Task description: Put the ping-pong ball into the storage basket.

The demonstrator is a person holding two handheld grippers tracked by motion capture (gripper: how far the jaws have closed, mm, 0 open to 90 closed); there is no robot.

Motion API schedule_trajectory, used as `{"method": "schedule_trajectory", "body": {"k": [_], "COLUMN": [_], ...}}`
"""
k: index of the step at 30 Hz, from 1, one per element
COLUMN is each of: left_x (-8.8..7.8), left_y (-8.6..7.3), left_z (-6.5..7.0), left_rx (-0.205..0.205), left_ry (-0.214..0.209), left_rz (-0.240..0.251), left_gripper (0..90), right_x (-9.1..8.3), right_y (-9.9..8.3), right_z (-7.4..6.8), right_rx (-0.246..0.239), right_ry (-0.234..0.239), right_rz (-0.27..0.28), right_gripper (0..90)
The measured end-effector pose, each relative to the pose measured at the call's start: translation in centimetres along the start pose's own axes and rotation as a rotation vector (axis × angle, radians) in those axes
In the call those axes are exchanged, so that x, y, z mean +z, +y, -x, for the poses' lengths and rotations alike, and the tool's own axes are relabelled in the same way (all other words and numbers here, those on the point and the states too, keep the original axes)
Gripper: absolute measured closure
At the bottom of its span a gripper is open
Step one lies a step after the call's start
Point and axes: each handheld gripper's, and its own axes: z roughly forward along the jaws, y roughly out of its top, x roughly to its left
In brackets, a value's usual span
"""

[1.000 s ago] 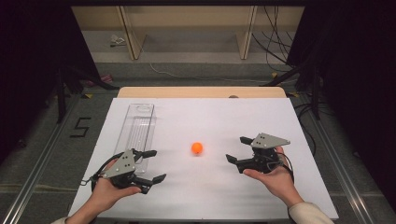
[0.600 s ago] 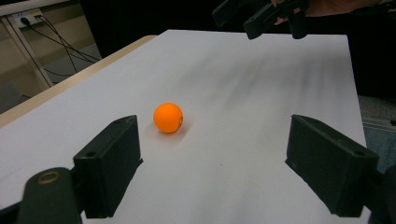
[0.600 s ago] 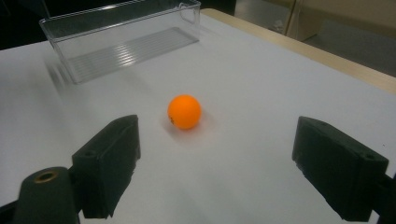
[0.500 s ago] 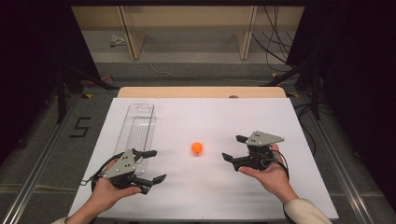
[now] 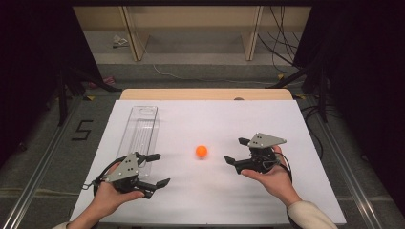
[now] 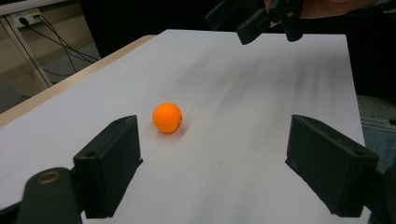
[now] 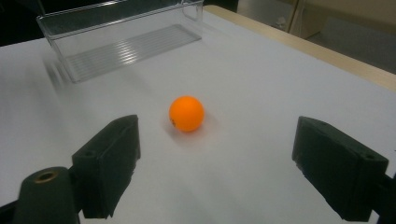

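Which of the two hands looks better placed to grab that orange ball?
Probably the right gripper: its open jaws face the orange ball at close range, while the left gripper sits farther off beside the clear tray.

A lab-style recording bench, we'd say, not a home or a shop.

We see a bare white table (image 5: 286,124) in the middle of the frame, ringed by black curtains (image 5: 363,71) at the left and right edges. Loose cables (image 5: 282,43) trail down at the upper right, metal rails (image 5: 348,167) run along the grey floor on both sides, and a number 5 (image 5: 82,130) is marked on the floor at the left. Plain wooden shelving (image 5: 191,24) stands across the top of the frame.
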Motion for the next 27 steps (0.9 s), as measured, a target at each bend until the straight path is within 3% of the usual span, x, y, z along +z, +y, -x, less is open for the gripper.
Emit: {"method": "schedule_trajectory", "body": {"k": [27], "left_x": [0.0], "left_y": [0.0], "left_z": [0.0], "left_rx": [0.001], "left_ry": [-0.004], "left_rz": [0.003], "left_gripper": [17.2], "right_x": [2.0], "right_y": [0.7], "right_z": [-0.3], "right_rx": [-0.005], "right_ry": [0.024], "right_rz": [-0.013], "right_gripper": [16.2]}}
